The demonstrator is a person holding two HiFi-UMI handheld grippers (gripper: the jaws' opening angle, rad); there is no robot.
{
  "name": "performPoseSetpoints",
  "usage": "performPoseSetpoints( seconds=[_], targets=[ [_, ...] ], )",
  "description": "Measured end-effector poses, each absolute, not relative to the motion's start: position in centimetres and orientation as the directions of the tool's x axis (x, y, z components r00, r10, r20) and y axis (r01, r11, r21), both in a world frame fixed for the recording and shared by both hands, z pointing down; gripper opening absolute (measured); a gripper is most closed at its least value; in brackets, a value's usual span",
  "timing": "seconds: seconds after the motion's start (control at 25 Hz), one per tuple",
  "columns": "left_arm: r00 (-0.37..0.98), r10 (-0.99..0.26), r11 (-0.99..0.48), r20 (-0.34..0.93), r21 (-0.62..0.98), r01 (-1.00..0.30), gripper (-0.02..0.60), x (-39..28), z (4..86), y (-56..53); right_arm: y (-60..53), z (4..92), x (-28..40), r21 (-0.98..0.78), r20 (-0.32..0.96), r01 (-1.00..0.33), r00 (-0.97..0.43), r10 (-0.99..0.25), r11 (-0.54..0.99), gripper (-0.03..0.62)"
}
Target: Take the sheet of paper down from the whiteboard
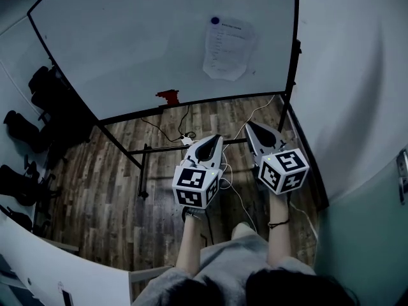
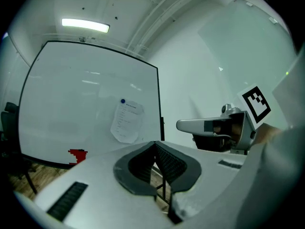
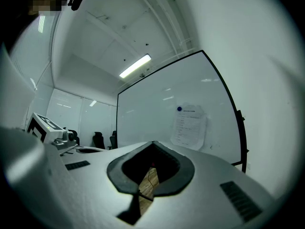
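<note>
A sheet of paper with printed lines hangs on the whiteboard, pinned by a blue magnet at its top left corner. The sheet also shows in the left gripper view, and in the right gripper view the sheet hangs ahead and to the right. My left gripper is shut and empty, well short of the board. My right gripper is shut and empty too, below the sheet and apart from it. Both point level at the board.
A red eraser sits on the board's bottom ledge. The board's black stand and cables lie on the wooden floor. Black office chairs stand at the left. A white wall runs close on the right.
</note>
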State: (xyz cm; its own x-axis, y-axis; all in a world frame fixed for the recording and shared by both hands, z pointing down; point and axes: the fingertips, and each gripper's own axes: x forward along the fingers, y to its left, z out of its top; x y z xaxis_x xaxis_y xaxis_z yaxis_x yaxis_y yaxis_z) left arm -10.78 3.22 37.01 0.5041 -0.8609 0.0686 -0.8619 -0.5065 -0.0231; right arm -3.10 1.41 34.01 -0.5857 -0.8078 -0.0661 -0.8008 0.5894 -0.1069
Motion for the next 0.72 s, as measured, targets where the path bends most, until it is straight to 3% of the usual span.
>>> performPoseSetpoints(
  seconds=[0.72],
  targets=[
    [0.412,-0.906,-0.415,0.093,-0.014,-0.91,0.005,-12.0,35.4,-7.8,-10.5,31.7,-3.3,-0.121,-0.053,-0.758,-0.64,-0.767,0.641,0.0]
  ],
)
